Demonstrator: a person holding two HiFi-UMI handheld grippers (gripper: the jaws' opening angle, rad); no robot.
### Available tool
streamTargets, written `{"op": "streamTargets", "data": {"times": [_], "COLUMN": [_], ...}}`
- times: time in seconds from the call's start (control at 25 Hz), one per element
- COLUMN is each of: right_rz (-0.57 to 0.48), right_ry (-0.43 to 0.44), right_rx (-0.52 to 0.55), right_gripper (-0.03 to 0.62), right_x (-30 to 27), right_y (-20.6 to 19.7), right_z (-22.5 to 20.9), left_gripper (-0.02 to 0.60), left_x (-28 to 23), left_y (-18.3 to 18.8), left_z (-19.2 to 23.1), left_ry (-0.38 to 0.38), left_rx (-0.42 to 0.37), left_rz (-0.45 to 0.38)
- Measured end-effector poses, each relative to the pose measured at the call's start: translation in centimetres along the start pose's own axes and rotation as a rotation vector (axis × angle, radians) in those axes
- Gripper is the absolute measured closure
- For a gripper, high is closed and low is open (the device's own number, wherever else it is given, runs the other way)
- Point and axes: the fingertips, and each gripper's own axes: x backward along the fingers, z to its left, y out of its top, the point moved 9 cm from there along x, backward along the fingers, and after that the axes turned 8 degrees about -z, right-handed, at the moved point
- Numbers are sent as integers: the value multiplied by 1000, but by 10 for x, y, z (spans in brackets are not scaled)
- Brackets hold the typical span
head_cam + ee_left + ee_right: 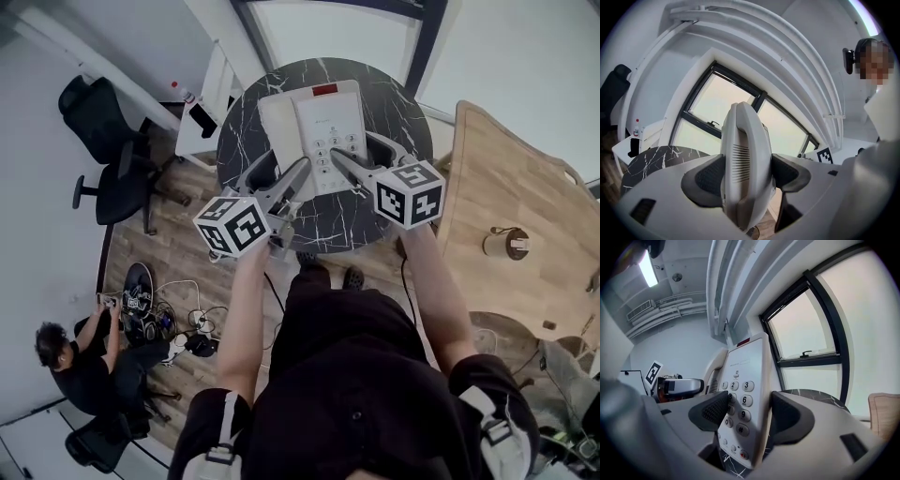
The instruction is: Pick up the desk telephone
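Left claw (747,174) stands wide yet full: its pads press both flanks of the handset (743,140) side of the desk telephone (323,122). My right claw (746,414) is clamped on the opposite side, one pad on the keypad (739,401) face and one behind the casing. I judge that two grips make sense because the body is broad and the handset only rests in its cradle. Pinching both near corners keeps the set together. The telephone sits between my claws over the round marble desk (380,98); from above I cannot tell how clear of it. Only the head view shows both claws together at the telephone's near edge. Only the claw views show pad contact, and the right one also catches the left claw's marker cube (653,372) beyond the telephone.
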Motion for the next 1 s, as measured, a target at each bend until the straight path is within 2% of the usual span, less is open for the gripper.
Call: {"op": "streamTargets", "data": {"times": [0.24,1.0], "right_rz": [-44,-57], "right_ry": [3,-6], "right_rx": [12,41], "right_gripper": [284,284], "right_x": [6,17], "right_y": [10,23], "right_z": [7,13], "left_gripper": [255,255], "left_x": [4,6], "left_y": [9,17], "left_z": [-10,-22], "left_ry": [-7,-28], "left_rx": [-20,-46], "left_rz": [-34,-46]}}
